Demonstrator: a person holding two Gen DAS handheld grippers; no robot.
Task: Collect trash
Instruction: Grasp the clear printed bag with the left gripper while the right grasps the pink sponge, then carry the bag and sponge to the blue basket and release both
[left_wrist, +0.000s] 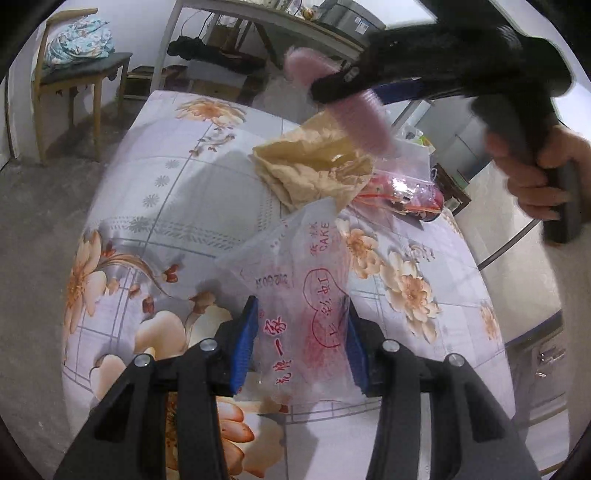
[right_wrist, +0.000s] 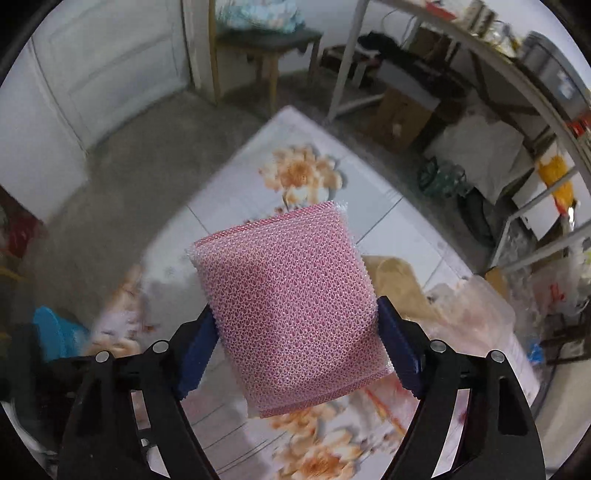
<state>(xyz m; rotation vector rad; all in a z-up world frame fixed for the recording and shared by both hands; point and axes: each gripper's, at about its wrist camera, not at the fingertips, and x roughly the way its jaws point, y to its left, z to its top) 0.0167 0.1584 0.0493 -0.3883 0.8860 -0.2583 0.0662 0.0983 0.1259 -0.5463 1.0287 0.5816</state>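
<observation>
covering the table, a floral cloth (left_wrist: 177, 192); left claw (left_wrist: 301, 343) grips plastic bag (left_wrist: 295, 295) (right claw (right_wrist: 295, 343): pink sponge (right_wrist: 288, 302)).

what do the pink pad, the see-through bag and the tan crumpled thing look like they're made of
Pink pad: looks like a sponge wrapped in shiny woven plastic mesh; an open, glinting net texture covers it.
See-through bag: thin clear plastic film, glossy; the tablecloth shows through it behind red print.
Tan crumpled thing: probably matte paper or a thin bag; it holds sharp creases, but the blur leaves this open.
</observation>
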